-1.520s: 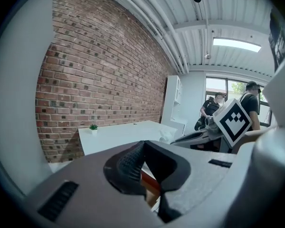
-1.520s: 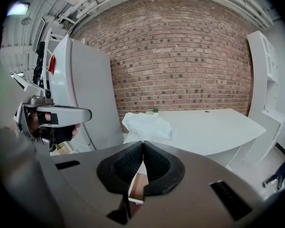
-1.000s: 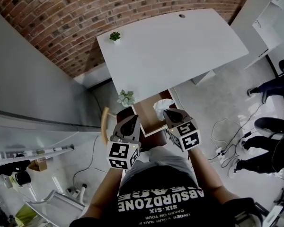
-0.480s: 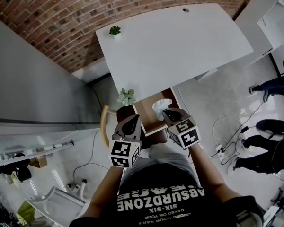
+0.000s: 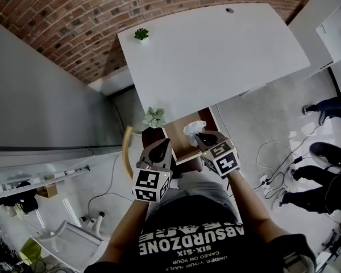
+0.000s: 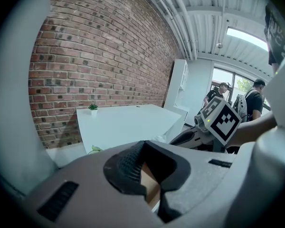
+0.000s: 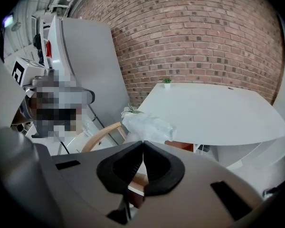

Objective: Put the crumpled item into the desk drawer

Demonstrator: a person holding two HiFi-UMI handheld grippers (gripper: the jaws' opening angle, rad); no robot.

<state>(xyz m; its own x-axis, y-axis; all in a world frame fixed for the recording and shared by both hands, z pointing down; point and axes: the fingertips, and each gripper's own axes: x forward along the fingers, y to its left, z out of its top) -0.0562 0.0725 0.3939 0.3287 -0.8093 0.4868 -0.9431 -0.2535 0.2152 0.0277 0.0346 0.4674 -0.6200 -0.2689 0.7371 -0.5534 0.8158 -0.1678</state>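
A crumpled white item (image 5: 192,131) (image 7: 147,125) sits at the tips of my right gripper (image 5: 200,137) (image 7: 142,145), which is shut on it. It hangs over the open brown drawer (image 5: 178,139) in front of the white desk (image 5: 216,56). My left gripper (image 5: 165,144) (image 6: 145,143) is shut with nothing in it, just left of the drawer and level with the right one. In the left gripper view, brown wood of the drawer (image 6: 150,184) shows behind the jaws, and the right gripper's marker cube (image 6: 220,119) is at the right.
A small potted plant (image 5: 141,34) stands at the desk's far left corner, and another plant (image 5: 154,117) is by the drawer unit. A curved wooden chair back (image 5: 127,151) lies to the left. Cables (image 5: 273,164) and standing people's legs (image 5: 329,152) are on the right.
Both grippers have stayed almost where they were, the right one still holding the crumpled item over the drawer. The head view has shifted slightly.
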